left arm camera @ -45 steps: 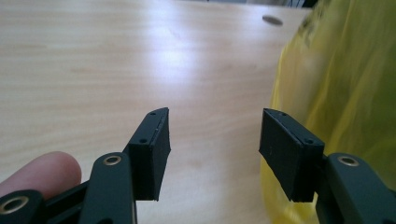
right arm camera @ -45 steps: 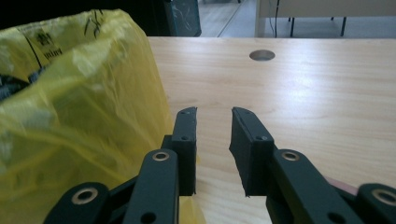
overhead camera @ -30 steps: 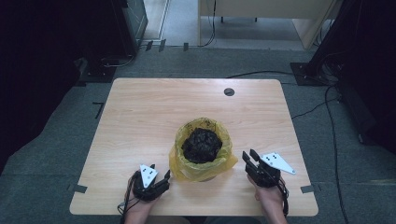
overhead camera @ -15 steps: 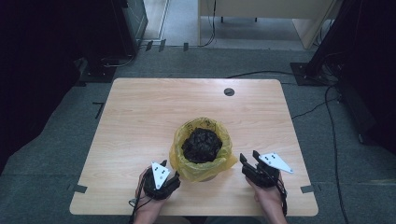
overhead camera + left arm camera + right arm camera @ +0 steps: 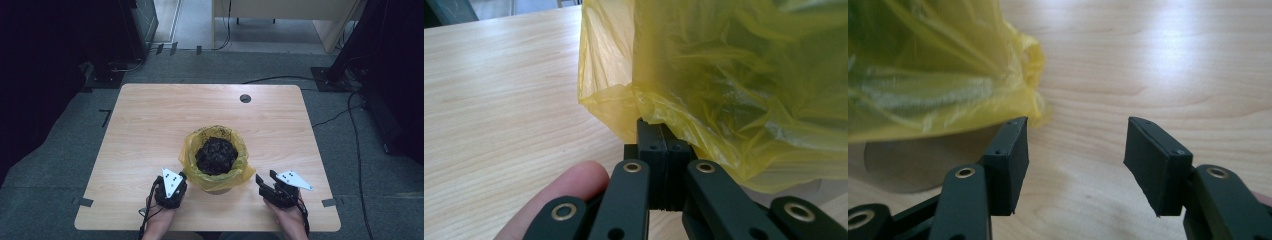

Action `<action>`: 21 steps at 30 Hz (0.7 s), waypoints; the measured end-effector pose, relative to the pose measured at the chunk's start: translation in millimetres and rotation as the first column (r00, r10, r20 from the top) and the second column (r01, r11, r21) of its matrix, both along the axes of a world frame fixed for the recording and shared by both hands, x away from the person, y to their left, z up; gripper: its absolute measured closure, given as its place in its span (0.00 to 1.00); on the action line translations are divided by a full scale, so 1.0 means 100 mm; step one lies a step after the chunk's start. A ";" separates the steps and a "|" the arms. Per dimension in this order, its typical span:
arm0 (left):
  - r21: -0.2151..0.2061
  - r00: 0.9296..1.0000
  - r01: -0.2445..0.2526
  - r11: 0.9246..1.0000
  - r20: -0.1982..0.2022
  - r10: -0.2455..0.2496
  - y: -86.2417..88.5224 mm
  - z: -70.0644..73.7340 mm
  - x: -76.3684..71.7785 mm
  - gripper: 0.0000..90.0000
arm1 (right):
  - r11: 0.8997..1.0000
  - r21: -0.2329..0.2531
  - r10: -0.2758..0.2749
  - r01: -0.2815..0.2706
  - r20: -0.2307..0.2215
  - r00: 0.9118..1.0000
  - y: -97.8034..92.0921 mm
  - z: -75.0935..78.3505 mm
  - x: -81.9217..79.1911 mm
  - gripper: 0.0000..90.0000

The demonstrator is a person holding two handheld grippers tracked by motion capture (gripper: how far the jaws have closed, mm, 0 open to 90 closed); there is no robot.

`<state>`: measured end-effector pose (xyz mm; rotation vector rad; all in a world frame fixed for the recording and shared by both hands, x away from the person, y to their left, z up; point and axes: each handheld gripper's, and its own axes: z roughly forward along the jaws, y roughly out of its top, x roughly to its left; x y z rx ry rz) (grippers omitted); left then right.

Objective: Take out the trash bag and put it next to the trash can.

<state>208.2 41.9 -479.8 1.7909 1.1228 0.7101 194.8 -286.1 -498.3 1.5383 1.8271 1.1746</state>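
Yellow bag (image 5: 216, 159) sits between left tongs (image 5: 181, 176) and right tongs (image 5: 266, 178).

Translucent yellow bag (image 5: 240, 170), black crumpled contents (image 5: 216, 155), pale wood-grain table (image 5: 150, 125), black jaws.

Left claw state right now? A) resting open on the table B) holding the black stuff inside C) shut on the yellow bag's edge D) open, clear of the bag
C: in the left gripper view the left claw has its jaws pressed together at the yellow bag hem, apparently pinching the film.
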 end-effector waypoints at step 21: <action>-0.133 0.997 0.044 0.990 0.062 -0.036 0.12 0.55 -0.04 1.00 | 0.997 -0.069 0.046 -0.039 0.109 0.993 0.45 0.05 0.30 0.97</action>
